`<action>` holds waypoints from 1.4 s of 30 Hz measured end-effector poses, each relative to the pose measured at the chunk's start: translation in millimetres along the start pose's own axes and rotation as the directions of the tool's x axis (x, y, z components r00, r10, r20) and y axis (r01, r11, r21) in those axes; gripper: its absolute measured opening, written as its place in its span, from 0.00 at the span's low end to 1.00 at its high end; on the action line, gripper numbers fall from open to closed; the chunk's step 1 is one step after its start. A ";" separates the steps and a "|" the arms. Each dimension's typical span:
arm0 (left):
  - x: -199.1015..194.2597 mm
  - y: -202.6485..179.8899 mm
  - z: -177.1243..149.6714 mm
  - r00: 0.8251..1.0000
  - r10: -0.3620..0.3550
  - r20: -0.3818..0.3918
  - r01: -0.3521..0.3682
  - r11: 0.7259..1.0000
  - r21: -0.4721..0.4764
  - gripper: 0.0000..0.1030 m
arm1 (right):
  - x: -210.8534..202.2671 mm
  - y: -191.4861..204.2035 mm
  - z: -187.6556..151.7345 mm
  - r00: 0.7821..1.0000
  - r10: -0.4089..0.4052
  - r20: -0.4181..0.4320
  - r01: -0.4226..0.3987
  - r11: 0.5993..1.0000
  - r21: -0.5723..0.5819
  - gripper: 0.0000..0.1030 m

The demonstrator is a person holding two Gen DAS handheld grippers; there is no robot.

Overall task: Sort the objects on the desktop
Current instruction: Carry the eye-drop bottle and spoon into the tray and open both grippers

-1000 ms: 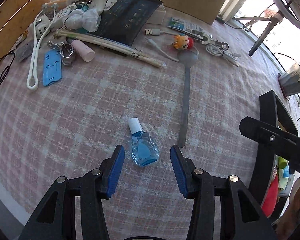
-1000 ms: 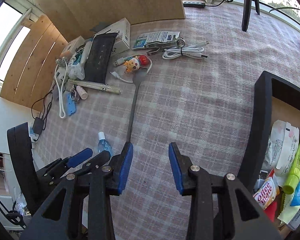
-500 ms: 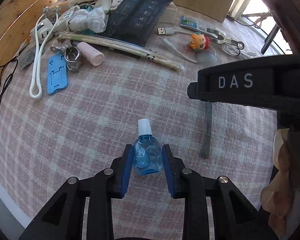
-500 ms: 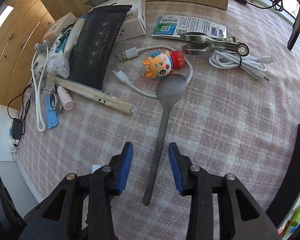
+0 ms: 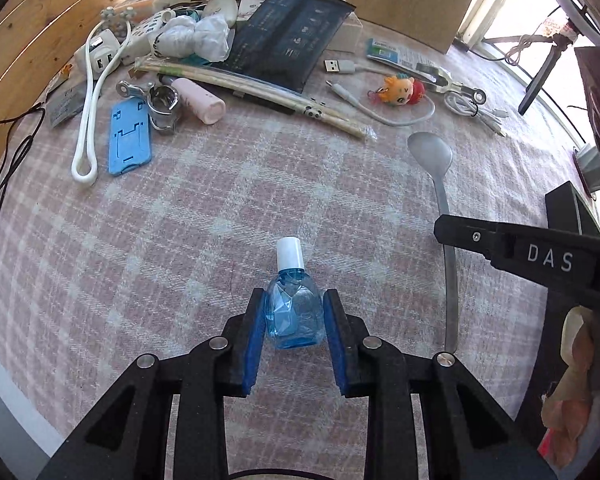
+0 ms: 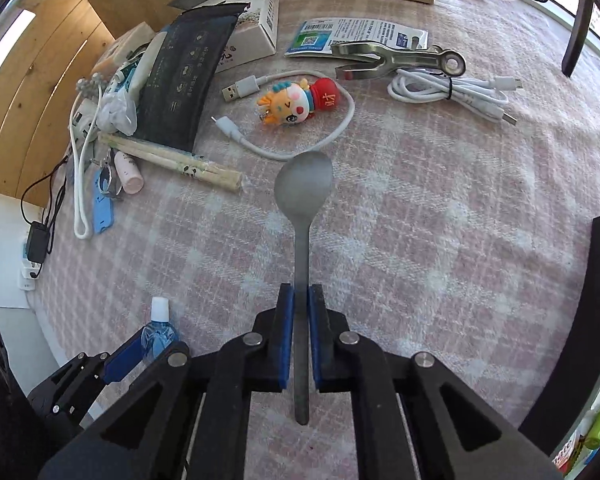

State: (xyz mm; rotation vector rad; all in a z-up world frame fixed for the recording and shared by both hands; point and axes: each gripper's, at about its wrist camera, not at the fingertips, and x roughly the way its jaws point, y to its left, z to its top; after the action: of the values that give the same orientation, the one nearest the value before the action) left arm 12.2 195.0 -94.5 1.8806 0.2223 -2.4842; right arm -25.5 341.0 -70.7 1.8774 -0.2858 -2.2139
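— What covers the desk [image 5: 228, 208]?

— A pink and white checked cloth [image 6: 440, 208], lit by bright sun, with clear shadows.

— And behind it?

— Light wooden panels [image 5: 52, 28] stand along the far edge and the left side, knots showing in the planks. A window [image 5: 512, 0] glares at the upper right, its white frame washed out.

— Anything lower down?

— A white wall [image 6: 8, 232] with a socket and a black adapter [image 6: 36, 240] hanging by it.

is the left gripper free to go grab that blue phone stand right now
Probably not yet. The left gripper is shut on the blue bottle, so its jaws are occupied. The blue phone stand lies uncovered on the cloth with open table between; the bottle must be dropped off first.
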 end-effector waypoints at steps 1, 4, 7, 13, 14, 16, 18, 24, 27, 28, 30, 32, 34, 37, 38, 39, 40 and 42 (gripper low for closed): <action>-1.9 -2.3 -1.9 1.000 -0.005 0.002 0.005 1.000 0.001 0.26 | -2.1 -4.4 -5.2 1.000 0.012 0.001 -0.012 1.000 0.011 0.08; -8.3 -11.1 -6.0 1.000 -0.013 0.011 0.013 1.000 0.010 0.26 | -11.1 -15.9 -18.5 0.999 0.038 0.015 -0.038 0.999 0.033 0.08; -16.8 -22.9 -8.7 0.999 -0.028 0.023 0.028 0.999 0.024 0.26 | -22.6 -26.2 -29.0 0.998 0.047 0.034 -0.049 0.998 0.048 0.08; -37.3 -42.9 5.0 0.996 -0.062 0.057 0.057 0.995 0.084 0.26 | -47.6 -44.1 -37.5 0.996 0.038 0.075 -0.042 0.997 0.057 0.08; -45.2 -36.2 4.2 0.996 -0.070 0.062 0.063 0.993 0.096 0.26 | -50.4 -48.3 -42.5 0.996 0.039 0.081 -0.043 0.997 0.059 0.08; -45.2 -62.7 11.9 0.994 -0.076 0.073 0.067 0.990 0.125 0.26 | -58.5 -50.7 -48.7 0.995 0.036 0.093 -0.042 0.997 0.067 0.08; -51.8 -71.6 7.6 0.993 -0.088 0.080 0.075 0.986 0.152 0.26 | -76.4 -60.2 -55.5 0.994 0.033 0.104 -0.042 0.996 0.078 0.08; -65.3 -105.5 0.5 0.989 -0.124 0.081 0.103 0.970 0.218 0.26 | -104.4 -87.8 -73.7 0.989 0.021 0.147 -0.039 0.992 0.119 0.08; -70.4 -123.8 -4.4 0.986 -0.143 0.081 0.118 0.961 0.251 0.26 | -121.4 -105.8 -85.5 0.986 0.012 0.169 -0.036 0.990 0.139 0.08; -71.8 -130.1 -5.8 0.985 -0.150 0.081 0.124 0.957 0.262 0.26 | -126.5 -111.8 -89.4 0.984 0.006 0.177 -0.033 0.988 0.149 0.08; -75.8 -142.9 -10.3 0.983 -0.168 0.076 0.140 0.948 0.285 0.26 | -138.1 -125.7 -98.1 0.982 -0.001 0.190 -0.031 0.985 0.169 0.08; -79.4 -156.6 -15.0 0.980 -0.184 0.071 0.153 0.938 0.310 0.26 | -149.1 -138.9 -106.2 0.979 -0.011 0.205 -0.029 0.981 0.190 0.08; -82.8 -170.7 -19.9 0.978 -0.199 0.063 0.167 0.927 0.336 0.26 | -159.4 -153.0 -114.0 0.976 -0.025 0.217 -0.022 0.977 0.210 0.08; -86.3 -193.2 -26.9 0.974 -0.221 0.047 0.188 0.908 0.375 0.26 | -172.9 -175.2 -127.2 0.972 -0.044 0.230 -0.015 0.968 0.250 0.08; -87.2 -201.2 -29.3 0.973 -0.228 0.041 0.195 0.901 0.388 0.26 | -177.1 -182.4 -131.9 0.971 -0.052 0.234 -0.012 0.965 0.262 0.08; -87.8 -208.9 -31.6 0.972 -0.233 0.036 0.199 0.894 0.402 0.26 | -181.3 -190.0 -137.1 0.969 -0.060 0.238 -0.008 0.961 0.276 0.08; -88.4 -216.6 -33.8 0.971 -0.236 0.032 0.202 0.888 0.414 0.26 | -185.1 -197.0 -141.7 0.968 -0.068 0.241 -0.005 0.958 0.288 0.08; -89.9 -232.0 -38.4 0.969 -0.245 0.020 0.212 0.874 0.437 0.26 | -192.8 -211.8 -152.0 0.966 -0.084 0.246 0.002 0.949 0.316 0.08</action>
State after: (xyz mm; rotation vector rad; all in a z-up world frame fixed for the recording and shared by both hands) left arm 50.5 422.9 5.3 2.0014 -0.1332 -2.9608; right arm 145.2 599.6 24.9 1.7454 -0.6853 -2.5717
